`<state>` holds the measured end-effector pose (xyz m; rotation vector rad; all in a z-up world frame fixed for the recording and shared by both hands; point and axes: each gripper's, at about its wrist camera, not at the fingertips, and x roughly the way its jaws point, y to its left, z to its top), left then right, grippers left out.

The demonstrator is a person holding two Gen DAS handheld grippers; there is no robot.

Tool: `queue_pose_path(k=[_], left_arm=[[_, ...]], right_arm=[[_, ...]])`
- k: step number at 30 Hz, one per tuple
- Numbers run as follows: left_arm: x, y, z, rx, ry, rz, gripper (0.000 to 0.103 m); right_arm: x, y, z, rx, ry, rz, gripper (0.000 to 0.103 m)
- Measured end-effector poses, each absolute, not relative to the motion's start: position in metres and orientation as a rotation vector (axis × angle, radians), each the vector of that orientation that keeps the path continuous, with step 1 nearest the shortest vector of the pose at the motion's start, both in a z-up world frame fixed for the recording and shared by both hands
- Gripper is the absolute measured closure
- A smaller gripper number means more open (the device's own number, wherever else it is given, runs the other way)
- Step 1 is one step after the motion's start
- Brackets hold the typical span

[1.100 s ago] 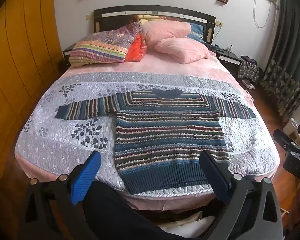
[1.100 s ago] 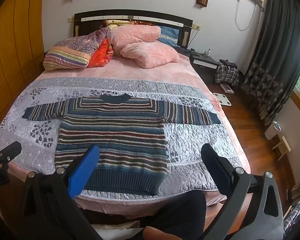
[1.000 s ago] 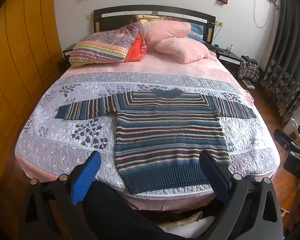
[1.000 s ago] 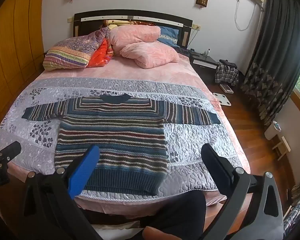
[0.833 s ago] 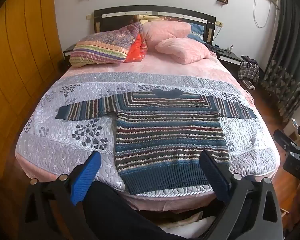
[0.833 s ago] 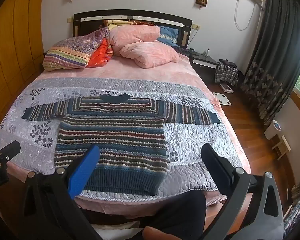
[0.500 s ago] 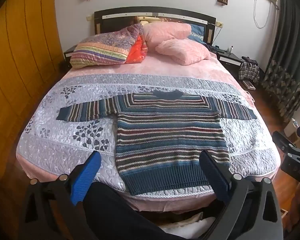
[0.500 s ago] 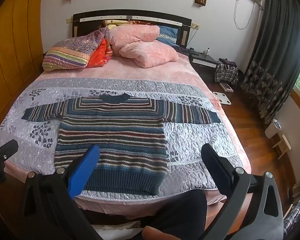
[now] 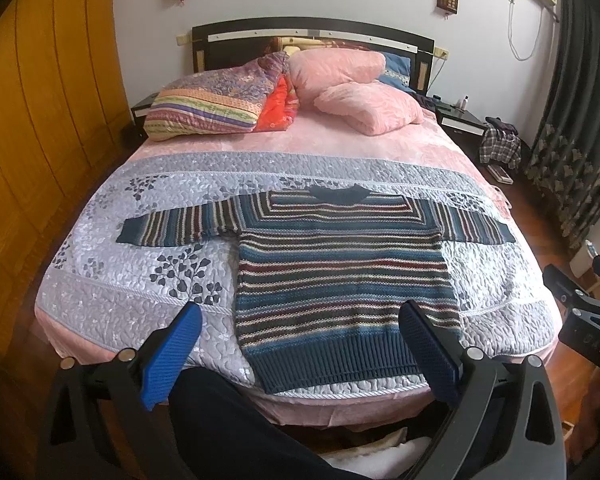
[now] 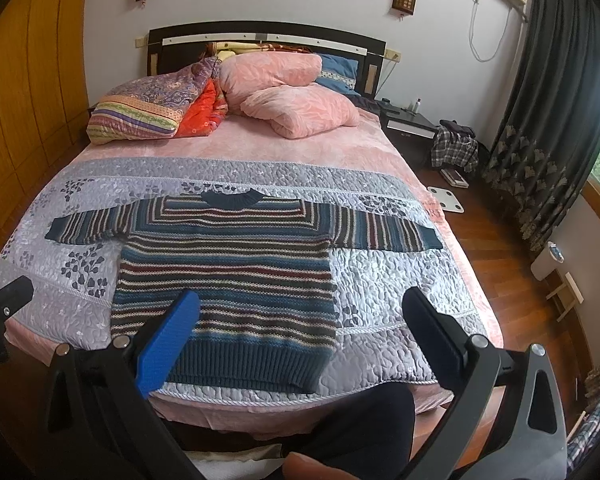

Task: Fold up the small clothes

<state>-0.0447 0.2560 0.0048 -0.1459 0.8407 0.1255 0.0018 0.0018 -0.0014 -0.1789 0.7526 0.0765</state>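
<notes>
Left wrist view: bed [image 9: 112, 280], then sweater [image 9: 340, 276] laid flat on it, nothing folded yet.
Left claw [image 9: 300, 316] and right claw [image 10: 300, 304] both hang wide open and empty over the hem; I'd guess next up is grabbing a sleeve [image 9: 164, 228] and folding it in.

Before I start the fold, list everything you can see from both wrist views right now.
striped sweater: one, blue and maroon stripes, flat on quilt, sleeves spread
quilt: one, grey floral, foot half of bed
pink pillows: two, by headboard
patterned pillow: one, multicolour, left of pink pillows
plaid garment: one, by the nightstand
curtain: dark, right wall
left gripper: open, empty, above hem
right gripper: open, empty
</notes>
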Motion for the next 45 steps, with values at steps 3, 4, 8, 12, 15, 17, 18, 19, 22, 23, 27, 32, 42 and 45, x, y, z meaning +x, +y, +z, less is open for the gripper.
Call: queue_pose_path(k=[3, 4, 8, 12, 15, 17, 18, 19, 22, 23, 27, 32, 42, 45], left_arm=[[-0.0447, 0.2571, 0.0053, -0.146, 0.839, 0.127, 0.004], [-0.0447, 0.2580, 0.0052, -0.148, 0.839, 0.127, 0.004], [-0.0448, 0.2585, 0.0057, -0.146, 0.838, 0.127, 0.004], [-0.0447, 0.2583, 0.0061, -0.147, 0.838, 0.128, 0.004], [-0.0448, 0.2587, 0.0068, -0.146, 0.838, 0.129, 0.004], [-0.0447, 0.2586, 0.0073, -0.146, 0.837, 0.129, 0.004], [-0.0446, 0.2589, 0.0073, -0.146, 0.836, 0.129, 0.004], [-0.0446, 0.2592, 0.0079, -0.146, 0.836, 0.130, 0.004], [-0.0444, 0.2594, 0.0107, -0.146, 0.834, 0.132, 0.004], [-0.0447, 0.2589, 0.0103, -0.146, 0.833, 0.132, 0.004], [-0.0445, 0.2596, 0.0108, -0.146, 0.832, 0.133, 0.004], [-0.0450, 0.2597, 0.0101, -0.146, 0.832, 0.133, 0.004], [-0.0457, 0.2641, 0.0122, -0.151, 0.824, 0.137, 0.004], [-0.0464, 0.2646, 0.0124, -0.150, 0.819, 0.140, 0.004]], right_arm=[[0.0015, 0.0033, 0.0000, -0.181, 0.755, 0.077, 0.003], [0.0017, 0.0040, 0.0002, -0.182, 0.754, 0.079, 0.003], [0.0035, 0.0059, 0.0016, -0.184, 0.755, 0.080, 0.003], [0.0034, 0.0049, 0.0016, -0.184, 0.755, 0.080, 0.003], [0.0038, 0.0055, 0.0027, -0.183, 0.755, 0.081, 0.003], [0.0041, 0.0059, 0.0032, -0.182, 0.754, 0.082, 0.003], [0.0045, 0.0062, 0.0032, -0.182, 0.754, 0.082, 0.003], [0.0041, 0.0058, 0.0030, -0.183, 0.754, 0.081, 0.003], [0.0050, 0.0063, 0.0039, -0.182, 0.755, 0.081, 0.003], [0.0047, 0.0065, 0.0040, -0.182, 0.753, 0.080, 0.003], [0.0048, 0.0060, 0.0035, -0.183, 0.754, 0.081, 0.003], [0.0047, 0.0059, 0.0050, -0.182, 0.755, 0.082, 0.003], [0.0051, 0.0080, 0.0067, -0.182, 0.755, 0.083, 0.003], [0.0042, 0.0073, 0.0058, -0.182, 0.755, 0.084, 0.003]])
